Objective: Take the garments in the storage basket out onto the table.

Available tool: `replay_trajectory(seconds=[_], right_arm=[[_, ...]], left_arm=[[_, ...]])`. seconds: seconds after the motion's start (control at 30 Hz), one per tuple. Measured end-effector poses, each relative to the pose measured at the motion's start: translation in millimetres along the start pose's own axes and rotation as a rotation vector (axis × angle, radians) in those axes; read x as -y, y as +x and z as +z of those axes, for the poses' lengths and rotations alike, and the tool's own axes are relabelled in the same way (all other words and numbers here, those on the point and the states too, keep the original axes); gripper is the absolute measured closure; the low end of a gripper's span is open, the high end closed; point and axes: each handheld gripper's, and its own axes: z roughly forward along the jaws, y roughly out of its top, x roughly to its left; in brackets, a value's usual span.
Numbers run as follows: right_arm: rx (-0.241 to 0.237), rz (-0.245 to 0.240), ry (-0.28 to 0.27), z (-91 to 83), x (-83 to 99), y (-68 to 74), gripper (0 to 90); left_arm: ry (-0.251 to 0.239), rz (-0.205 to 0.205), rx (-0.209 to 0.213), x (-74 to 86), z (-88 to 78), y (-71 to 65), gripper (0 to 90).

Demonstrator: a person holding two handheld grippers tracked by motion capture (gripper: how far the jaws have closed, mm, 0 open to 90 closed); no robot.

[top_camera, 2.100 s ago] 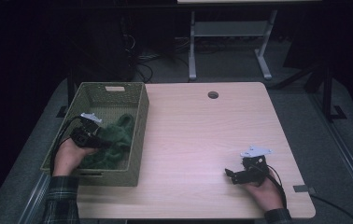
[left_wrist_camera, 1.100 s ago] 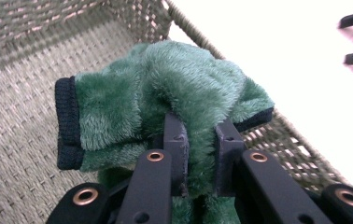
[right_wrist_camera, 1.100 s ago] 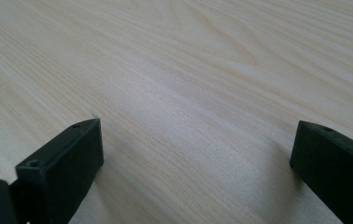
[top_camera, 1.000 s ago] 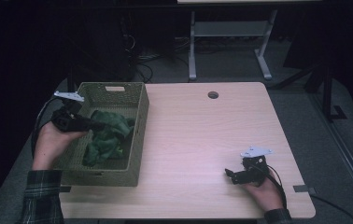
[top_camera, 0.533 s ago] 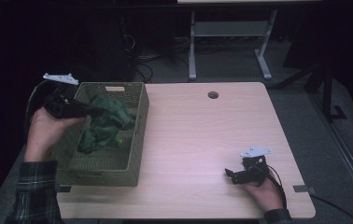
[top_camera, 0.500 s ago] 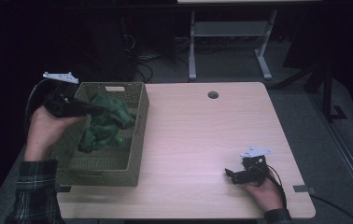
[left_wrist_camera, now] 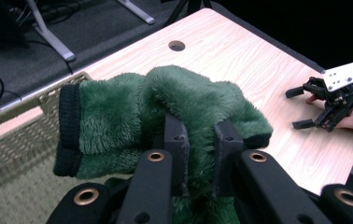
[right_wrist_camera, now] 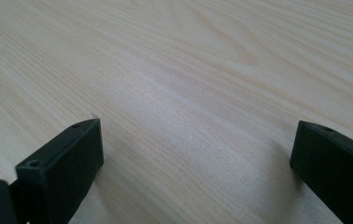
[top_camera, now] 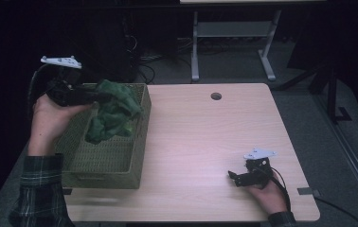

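Left claw [left_wrist_camera: 198, 154] clenched on green fleece [top_camera: 113, 111], lifting it above the basket [top_camera: 106, 161] so the hanging folds clear the rim. Right claw [top_camera: 236, 177], released, jaws wide, rests on the counter [top_camera: 205, 142] far right of the basket, out of the way.

Left gripper [top_camera: 102, 97] raised level, jaws clamped, left hand [top_camera: 54, 118] behind it, right gripper [top_camera: 233, 178] low, jaws wide apart
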Motion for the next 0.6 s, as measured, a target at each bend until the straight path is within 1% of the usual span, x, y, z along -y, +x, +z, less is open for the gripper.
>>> replay_trajectory(seconds=[0.17,0.27,0.4,0.6], right_arm=[[0.0,0.0,0.0,0.0,0.0,0.0,2.3],[0.0,0.0,0.0,0.0,0.0,0.0,2.3],[0.0,-0.001,-0.001,0.0,0.0,0.0,2.4],[0.0,-0.001,-0.001,0.0,0.0,-0.1,2.3]], left_arm=[[-0.013,0.011,0.019,-6.9,11.7,-7.5,79.3],[-0.03,0.013,0.023,-12.2,16.1,-12.3,79.4],[-0.053,0.018,0.044,-18.0,20.7,-18.3,79.6],[-0.064,0.048,0.054,-27.8,25.6,-31.5,80.0]])
